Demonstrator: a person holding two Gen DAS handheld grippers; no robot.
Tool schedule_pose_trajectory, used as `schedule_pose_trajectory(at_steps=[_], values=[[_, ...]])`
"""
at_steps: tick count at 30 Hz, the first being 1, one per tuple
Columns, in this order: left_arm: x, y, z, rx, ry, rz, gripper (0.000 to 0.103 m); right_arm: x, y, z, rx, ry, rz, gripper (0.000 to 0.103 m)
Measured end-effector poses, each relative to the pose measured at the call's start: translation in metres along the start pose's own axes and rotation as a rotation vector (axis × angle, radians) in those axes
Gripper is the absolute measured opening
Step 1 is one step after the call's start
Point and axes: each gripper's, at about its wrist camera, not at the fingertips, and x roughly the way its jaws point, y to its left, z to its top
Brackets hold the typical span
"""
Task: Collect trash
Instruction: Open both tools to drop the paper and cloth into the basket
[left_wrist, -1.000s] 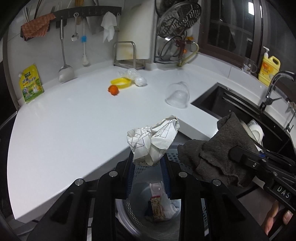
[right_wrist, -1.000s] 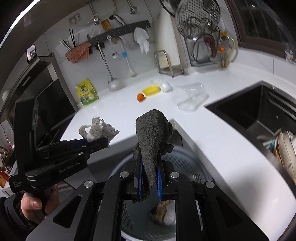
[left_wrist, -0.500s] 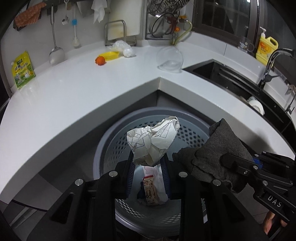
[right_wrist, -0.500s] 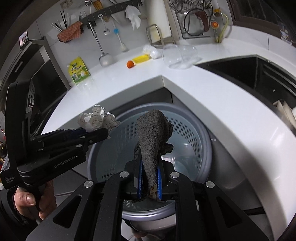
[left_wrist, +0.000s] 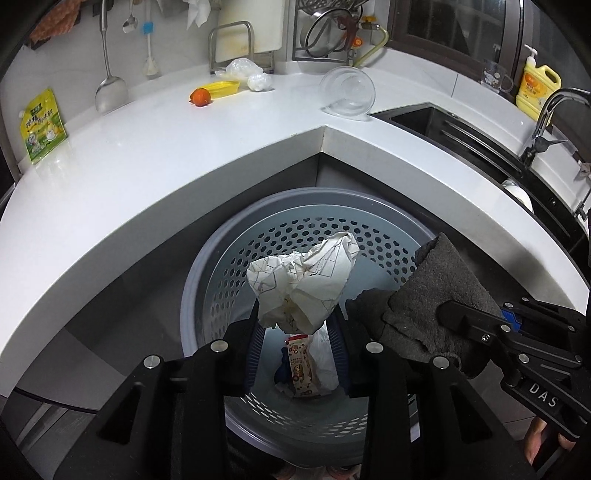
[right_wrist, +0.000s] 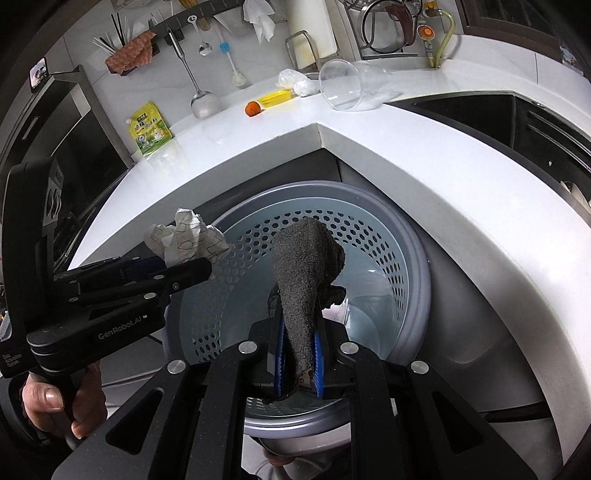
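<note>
A crumpled printed paper (left_wrist: 303, 280) sits between the fingers of my left gripper (left_wrist: 299, 325), whose jaws are opening; the paper still rests against the pads. It hangs over the round grey perforated bin (left_wrist: 207, 280), which holds a snack wrapper (left_wrist: 299, 369) and white paper at its bottom. My right gripper (right_wrist: 299, 347) is shut on a dark grey cloth (right_wrist: 303, 269) that stands up from its blue pads above the same bin (right_wrist: 417, 266). In the left wrist view, the cloth (left_wrist: 436, 295) and right gripper (left_wrist: 447, 310) are to the right of the paper. The left gripper (right_wrist: 207, 269) with its paper (right_wrist: 188, 236) reaches in from the left in the right wrist view.
The white counter (left_wrist: 147, 147) wraps around the bin's far side. On it lie a tipped clear cup (left_wrist: 347, 92), an orange fruit (left_wrist: 200, 96), a yellow dish (left_wrist: 225, 86), plastic bags (left_wrist: 245, 72) and a green pouch (left_wrist: 40, 125). The dark sink (left_wrist: 461, 136) is at right.
Both grippers have sunk from counter height to just above the bin's mouth, carrying paper and cloth. The left fingers stand slightly wider apart than before.
</note>
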Motion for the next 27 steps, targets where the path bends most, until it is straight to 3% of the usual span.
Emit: schedule_pose_trajectory(at_steps=[5, 7, 9, 17, 27], values=[[0.0, 0.002, -0.001, -0.005, -0.001, 0.002, 0.048, 0.004, -0.004, 0.002, 0.008, 0.004, -0.006, 0.014], [-0.001, 0.004, -0.001, -0.011, -0.004, 0.002, 0.054, 0.003, -0.005, 0.002, 0.013, -0.002, -0.008, 0.024], [-0.002, 0.005, -0.001, -0.015, -0.007, 0.007, 0.059, 0.0, -0.006, 0.002, 0.016, -0.019, -0.013, 0.043], [-0.006, 0.009, 0.0, -0.025, -0.02, 0.017, 0.07, -0.005, -0.009, 0.002, 0.024, -0.039, -0.017, 0.044], [-0.011, 0.015, 0.001, -0.044, -0.038, 0.024, 0.083, -0.009, -0.01, 0.004, 0.026, -0.058, -0.022, 0.055]])
